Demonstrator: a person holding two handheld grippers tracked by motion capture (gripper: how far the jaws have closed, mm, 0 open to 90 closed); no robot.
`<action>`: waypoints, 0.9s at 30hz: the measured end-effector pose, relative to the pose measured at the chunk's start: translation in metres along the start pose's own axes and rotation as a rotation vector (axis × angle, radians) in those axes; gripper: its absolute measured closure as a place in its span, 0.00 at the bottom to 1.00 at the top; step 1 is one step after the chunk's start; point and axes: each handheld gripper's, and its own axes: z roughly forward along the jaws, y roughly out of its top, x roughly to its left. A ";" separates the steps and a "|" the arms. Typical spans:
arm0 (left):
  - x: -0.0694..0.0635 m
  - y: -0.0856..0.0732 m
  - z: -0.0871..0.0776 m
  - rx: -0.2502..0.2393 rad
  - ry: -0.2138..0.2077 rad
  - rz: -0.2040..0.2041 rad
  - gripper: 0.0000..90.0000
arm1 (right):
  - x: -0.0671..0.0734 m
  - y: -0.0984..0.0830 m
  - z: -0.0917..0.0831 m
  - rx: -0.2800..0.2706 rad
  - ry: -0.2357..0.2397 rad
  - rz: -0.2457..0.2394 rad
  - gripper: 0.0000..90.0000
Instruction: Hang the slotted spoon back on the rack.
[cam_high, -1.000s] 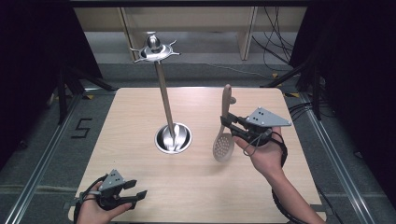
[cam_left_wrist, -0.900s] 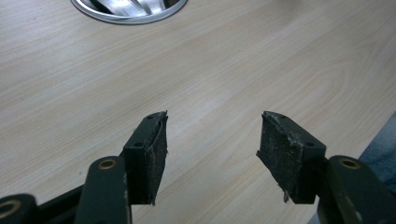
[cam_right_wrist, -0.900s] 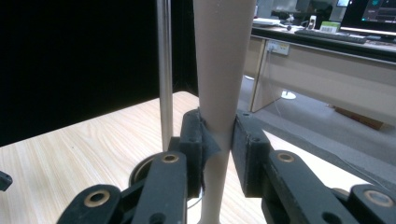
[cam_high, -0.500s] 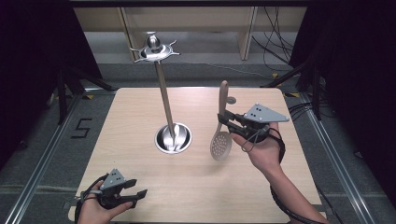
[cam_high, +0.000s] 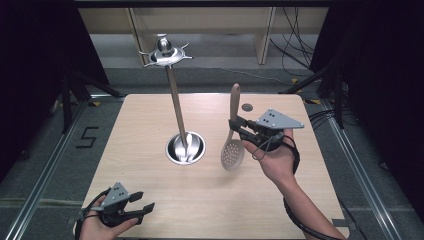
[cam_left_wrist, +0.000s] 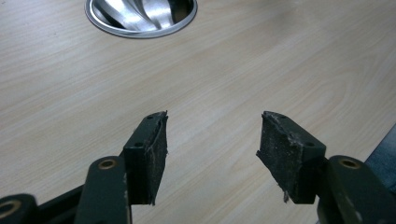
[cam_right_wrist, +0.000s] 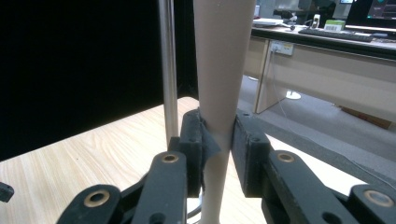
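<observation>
Right gripper (cam_high: 236, 126) fingers clamped on handle of slotted spoon (cam_high: 232, 152), held upright above bench (cam_high: 210, 200), perforated bowl down, right of the metal stand (cam_high: 175, 107) and its round base (cam_high: 185, 148); left gripper (cam_high: 137, 204) at near-left bench corner, fingers apart, holding nothing

One slotted spoon (cam_high: 232, 150) – one metal stand (cam_high: 176, 100) – two tongs (cam_high: 235, 125) (cam_high: 142, 202)
</observation>
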 end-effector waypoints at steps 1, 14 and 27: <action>0.001 0.001 -0.001 0.010 0.003 0.016 0.45 | 0.000 0.001 -0.001 0.007 -0.007 0.004 0.84; 0.004 0.002 0.000 -0.027 0.019 -0.032 0.45 | -0.004 0.007 0.003 0.014 0.018 0.001 0.84; 0.004 0.002 -0.001 -0.034 0.023 -0.033 0.45 | -0.010 0.013 0.010 0.009 0.061 -0.016 0.84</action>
